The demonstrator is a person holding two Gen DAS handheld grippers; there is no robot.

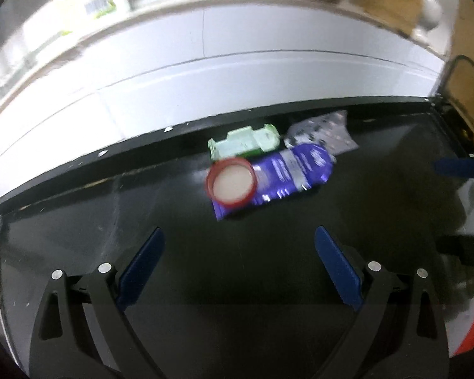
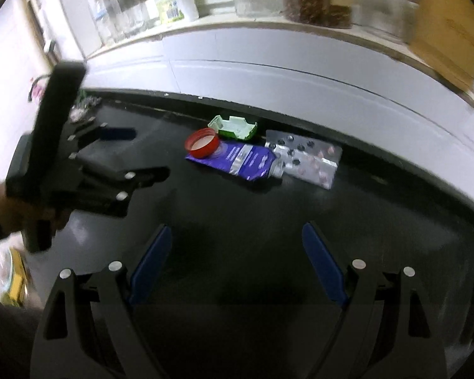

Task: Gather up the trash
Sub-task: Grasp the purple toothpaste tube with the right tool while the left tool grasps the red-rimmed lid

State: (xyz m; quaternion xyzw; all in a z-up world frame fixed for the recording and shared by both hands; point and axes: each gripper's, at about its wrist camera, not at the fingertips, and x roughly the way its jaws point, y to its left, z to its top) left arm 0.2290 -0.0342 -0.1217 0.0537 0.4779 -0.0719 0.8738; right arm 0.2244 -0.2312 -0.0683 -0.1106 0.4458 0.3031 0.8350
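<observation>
Showing only in the right view, left gripper [image 2: 142,151] jaws seemingly spread, right gripper [image 2: 237,243] spread, red lid [image 2: 203,142] on purple wrapper [image 2: 246,161].

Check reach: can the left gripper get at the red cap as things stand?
Probably yes. The left gripper is open and empty, with bare black table between its fingers and the red cap. The cap rests on the purple wrapper, which might lift with it.

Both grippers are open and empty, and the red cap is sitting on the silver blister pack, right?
Not quite. The red cap rests on the purple wrapper, not the silver blister pack; the right wrist view shows it. Both the left gripper and right gripper are open and empty.
</observation>
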